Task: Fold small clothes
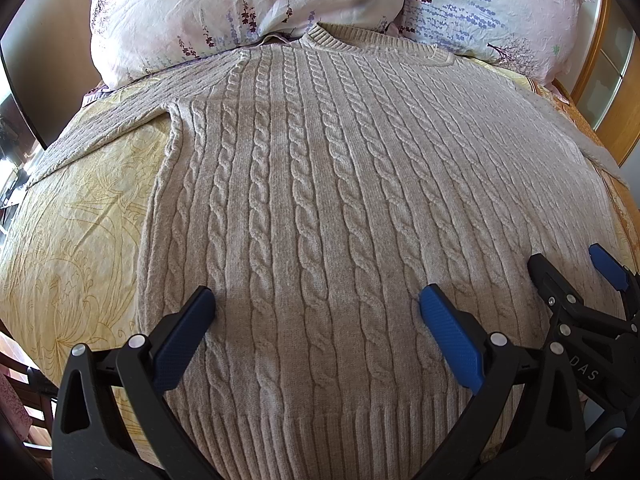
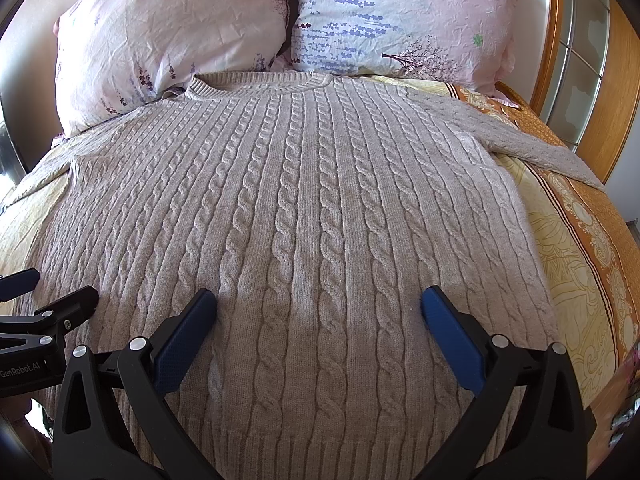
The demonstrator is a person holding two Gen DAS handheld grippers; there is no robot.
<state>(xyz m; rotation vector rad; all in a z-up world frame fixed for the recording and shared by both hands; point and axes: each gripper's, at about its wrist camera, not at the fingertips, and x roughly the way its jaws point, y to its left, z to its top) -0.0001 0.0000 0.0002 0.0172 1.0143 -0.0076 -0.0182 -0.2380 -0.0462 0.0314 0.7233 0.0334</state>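
A beige cable-knit sweater [image 1: 320, 184] lies flat on the bed, collar toward the pillows and ribbed hem toward me; the right wrist view shows the same sweater [image 2: 304, 208]. Its left sleeve [image 1: 104, 120] stretches out to the left and its right sleeve [image 2: 532, 140] to the right. My left gripper [image 1: 318, 300] is open above the lower left part of the body, holding nothing. My right gripper [image 2: 320, 302] is open above the lower right part, also holding nothing. The right gripper [image 1: 568, 272] shows at the left view's right edge, the left gripper [image 2: 52, 288] at the right view's left edge.
Two floral pillows [image 1: 240, 8] [image 2: 400, 16] lean at the head of the bed, touching the collar. A yellow patterned bedsheet [image 1: 80, 220] with an orange border [image 2: 592, 240] lies under the sweater. A wooden headboard frame [image 2: 588, 80] rises at the right.
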